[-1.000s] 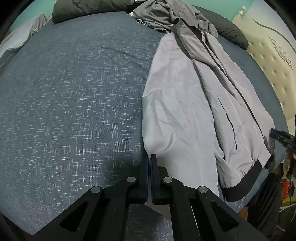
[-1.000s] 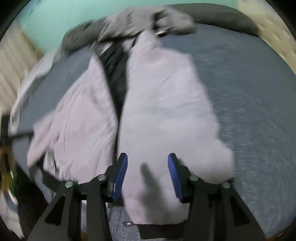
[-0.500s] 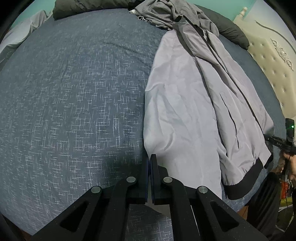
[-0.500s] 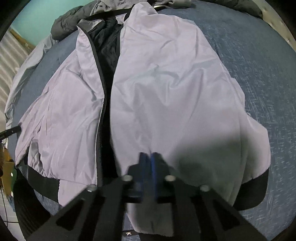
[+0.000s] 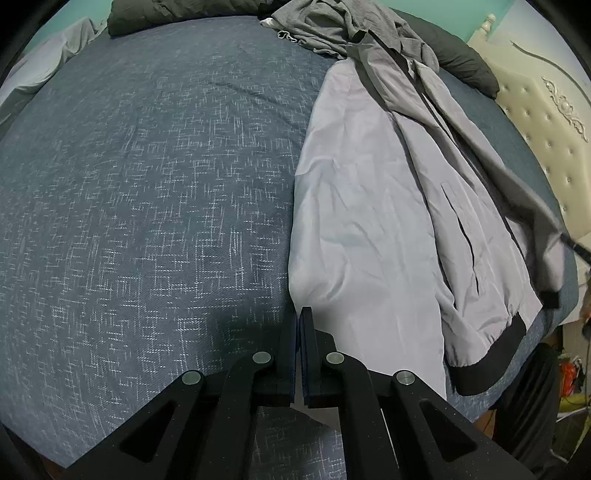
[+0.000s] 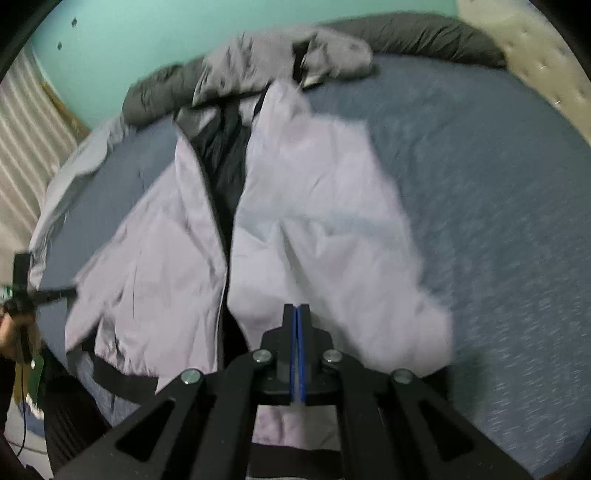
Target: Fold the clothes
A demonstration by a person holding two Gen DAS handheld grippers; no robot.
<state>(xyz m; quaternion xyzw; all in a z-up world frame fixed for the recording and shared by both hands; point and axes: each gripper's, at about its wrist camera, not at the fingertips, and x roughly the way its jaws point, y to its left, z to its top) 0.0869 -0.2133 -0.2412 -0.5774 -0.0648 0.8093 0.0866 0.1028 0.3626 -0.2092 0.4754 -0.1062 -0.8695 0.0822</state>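
A pale lilac jacket [image 5: 369, 221] with black hem bands lies open on the blue-grey bed cover [image 5: 147, 184]. My left gripper [image 5: 299, 314] is shut at the jacket's left side edge near the hem, and the fabric runs in under its tips. In the right wrist view that edge is drawn to a point at the left gripper [image 6: 55, 293]. My right gripper [image 6: 297, 308] is shut on the jacket's [image 6: 325, 221] front panel close to the hem, and the cloth rises up to its blue pads. The left wrist view shows that flap lifted toward the right gripper [image 5: 578, 249].
A crumpled grey hoodie [image 5: 332, 26] lies at the jacket's collar end. A dark bolster [image 5: 461, 55] runs along the far edge of the bed. A cream tufted headboard [image 5: 546, 122] stands at the right. Bare bed cover [image 6: 498, 184] stretches beside the jacket.
My right gripper went from open over the front panel to shut on it, then rose with the cloth. The jacket's far flap lifted off the bed. The left gripper kept still.
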